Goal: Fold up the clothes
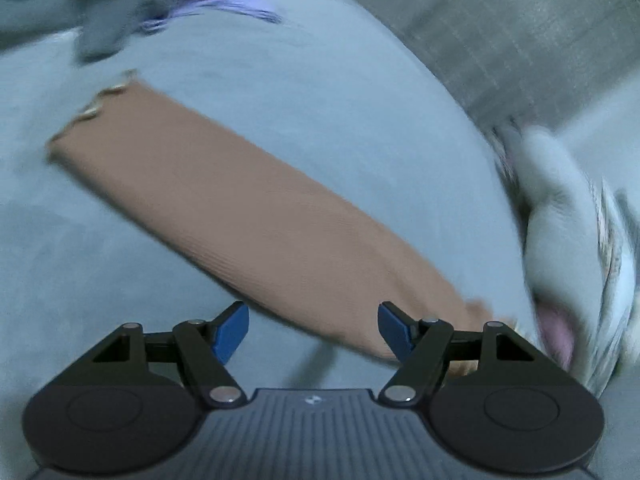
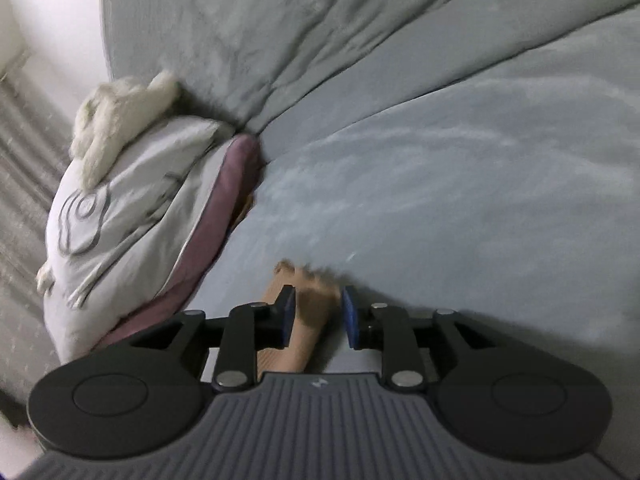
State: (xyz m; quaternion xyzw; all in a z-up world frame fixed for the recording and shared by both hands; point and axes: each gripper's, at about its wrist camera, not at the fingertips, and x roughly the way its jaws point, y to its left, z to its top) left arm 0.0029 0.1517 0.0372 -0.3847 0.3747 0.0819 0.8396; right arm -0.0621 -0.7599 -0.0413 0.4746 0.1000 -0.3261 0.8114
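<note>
A long tan ribbed garment [image 1: 248, 216] lies flat and slanting across the grey-blue bed sheet [image 1: 320, 100], its frayed end at the upper left. My left gripper [image 1: 311, 312] hovers over the garment's lower right part, jaws wide apart and nothing between them. In the right wrist view my right gripper [image 2: 318, 300] stands low over the sheet [image 2: 460, 200]. The bunched end of the tan garment [image 2: 296, 344] sits between its narrowly parted blue pads. A thin gap shows beside the right pad, so the pads do not press on it.
A grey pillow with a mauve edge [image 2: 132, 216] lies to the left, a white fluffy thing [image 2: 116, 120] on top of it. A rumpled grey duvet [image 2: 280, 40] fills the back. Blurred grey and purple cloth [image 1: 224, 10] lies beyond the garment, and a pale pillow [image 1: 560, 208] sits at the right.
</note>
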